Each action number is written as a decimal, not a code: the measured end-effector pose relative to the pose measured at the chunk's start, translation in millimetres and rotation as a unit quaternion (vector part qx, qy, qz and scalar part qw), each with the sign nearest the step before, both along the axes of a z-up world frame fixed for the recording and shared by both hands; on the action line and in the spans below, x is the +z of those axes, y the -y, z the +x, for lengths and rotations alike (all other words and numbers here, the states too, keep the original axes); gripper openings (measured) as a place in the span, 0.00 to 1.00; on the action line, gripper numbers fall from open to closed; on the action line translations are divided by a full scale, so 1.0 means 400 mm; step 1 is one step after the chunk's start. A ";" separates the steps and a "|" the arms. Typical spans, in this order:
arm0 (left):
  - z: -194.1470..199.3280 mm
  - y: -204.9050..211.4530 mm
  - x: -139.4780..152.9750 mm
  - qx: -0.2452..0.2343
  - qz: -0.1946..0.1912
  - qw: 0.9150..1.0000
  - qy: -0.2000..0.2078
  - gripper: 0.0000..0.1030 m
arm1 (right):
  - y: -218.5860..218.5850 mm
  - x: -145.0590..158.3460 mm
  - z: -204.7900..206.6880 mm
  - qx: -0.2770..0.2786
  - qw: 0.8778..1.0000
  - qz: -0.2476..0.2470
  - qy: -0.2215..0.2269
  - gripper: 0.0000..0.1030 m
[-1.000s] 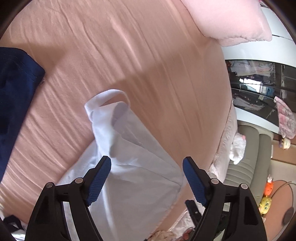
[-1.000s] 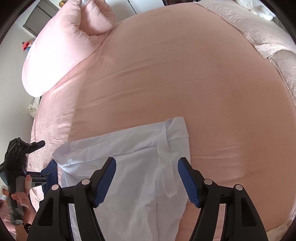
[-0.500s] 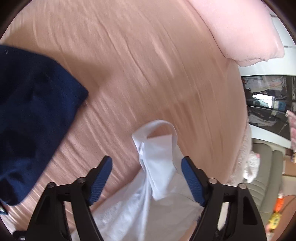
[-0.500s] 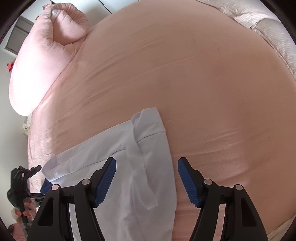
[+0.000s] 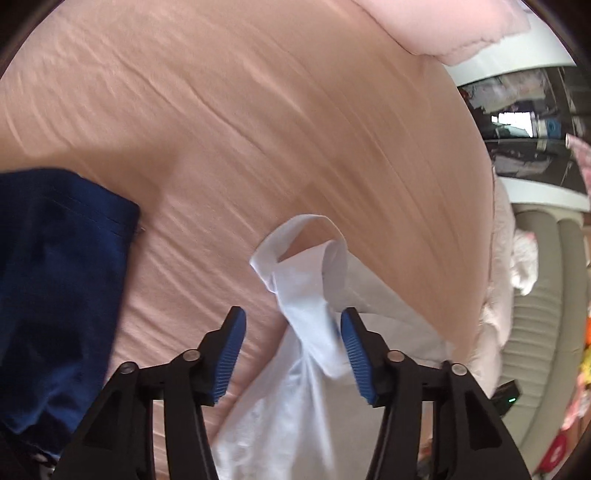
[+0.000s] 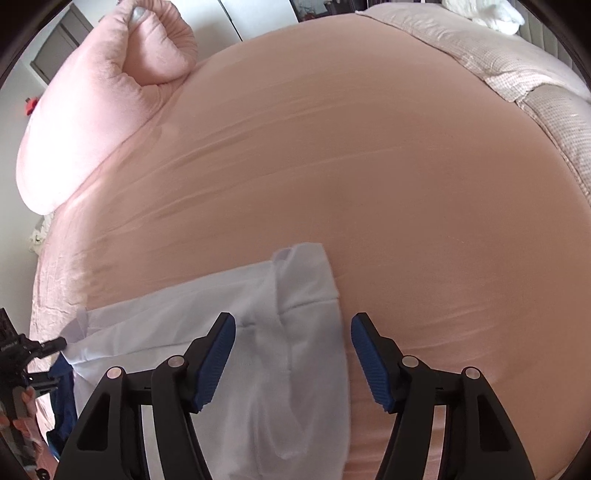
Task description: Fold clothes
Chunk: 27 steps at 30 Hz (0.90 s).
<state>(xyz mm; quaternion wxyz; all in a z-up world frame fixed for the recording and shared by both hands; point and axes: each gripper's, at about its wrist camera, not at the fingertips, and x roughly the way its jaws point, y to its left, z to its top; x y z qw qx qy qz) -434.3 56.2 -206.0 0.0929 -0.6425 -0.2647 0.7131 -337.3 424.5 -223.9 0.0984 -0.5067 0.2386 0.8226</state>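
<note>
Left wrist view: left gripper [image 5: 290,345] is pointing down at the bed, jaws closing, not yet pressing. A strap end of the white garment [image 5: 314,295] is sitting in the gap between the 2 blue pads [image 5: 229,354]; the right pad is just beside the fabric, and I cannot tell if it is touching. The garment is lying on the peach bedsheet [image 5: 240,129], with a looped strap standing up just beyond the pad tips. A navy garment [image 5: 55,288] is lying on the sheet to the left of the white garment, apart from it. A pink pillow [image 5: 443,22] is sitting at the far end of the sheet, well apart from the white garment. A grey ribbed sofa [image 5: 535,314] is showing off the bed edge, to the right of the white garment.

Right wrist view: right gripper [image 6: 293,356] is also pointing down, jaws standing wide and closing slightly, not clamping anything. The white garment [image 6: 221,306] is lying flat on the bedsheet [image 6: 369,166], its folded strap and corner sitting between and under the 2 pads. The left gripper [image 6: 22,354] is showing at the garment's far left corner, held by a hand [image 6: 22,410]. The pink pillow [image 6: 92,103] is lying well beyond the garment, up left. A checked blanket [image 6: 517,70] is lying along the sheet's upper right edge.
</note>
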 end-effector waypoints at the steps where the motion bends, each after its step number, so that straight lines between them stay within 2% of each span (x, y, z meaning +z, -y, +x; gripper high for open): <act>1: 0.003 0.000 0.007 -0.004 -0.001 1.000 -0.013 0.49 | 0.007 0.004 -0.004 0.001 1.000 0.005 -0.007 0.63; 2: 0.006 0.002 0.014 -0.006 -0.006 1.000 -0.026 0.49 | 0.017 0.005 -0.011 0.005 1.000 0.013 -0.007 0.63; 4: 0.012 -0.003 0.030 -0.014 -0.042 0.998 -0.049 0.49 | 0.037 -0.002 -0.033 0.021 0.999 0.030 0.005 0.63; 5: 0.013 -0.010 0.036 -0.021 -0.053 0.997 -0.056 0.49 | 0.050 -0.011 -0.048 0.036 0.998 0.044 0.020 0.54; 6: 0.012 -0.022 0.039 -0.032 -0.053 0.996 -0.061 0.49 | 0.061 -0.015 -0.057 0.046 0.996 0.064 0.028 0.41; 8: 0.011 -0.044 0.046 -0.057 -0.055 0.994 -0.071 0.49 | 0.079 -0.021 -0.066 0.058 0.992 0.107 0.035 0.38; 9: 0.010 -0.052 0.050 -0.075 -0.066 0.992 -0.076 0.49 | 0.082 -0.025 -0.070 0.062 0.991 0.112 0.037 0.38; 11: 0.016 -0.082 0.057 -0.111 -0.093 0.986 -0.087 0.49 | 0.079 -0.029 -0.074 0.064 0.991 0.115 0.036 0.37; 13: 0.024 -0.111 0.057 -0.140 -0.120 0.978 -0.097 0.49 | 0.072 -0.033 -0.079 0.063 0.990 0.119 0.035 0.30; 15: 0.034 -0.131 0.048 -0.159 -0.152 0.970 -0.102 0.49 | 0.076 -0.036 -0.090 0.062 0.988 0.133 0.037 0.18; 18: 0.043 -0.164 0.031 -0.173 -0.197 0.958 -0.118 0.49 | 0.100 -0.043 -0.105 0.061 0.987 0.141 0.038 0.15; 19: 0.042 -0.172 0.024 -0.173 -0.204 0.956 -0.120 0.49 | 0.102 -0.044 -0.107 0.060 0.987 0.142 0.038 0.15; 24: 0.017 -0.190 -0.010 -0.149 -0.215 0.959 -0.109 0.47 | 0.115 -0.050 -0.090 0.054 0.984 0.163 0.041 0.13; 27: -0.008 -0.184 -0.031 -0.126 -0.226 0.961 -0.097 0.47 | 0.098 -0.052 -0.090 0.036 0.986 0.155 0.042 0.13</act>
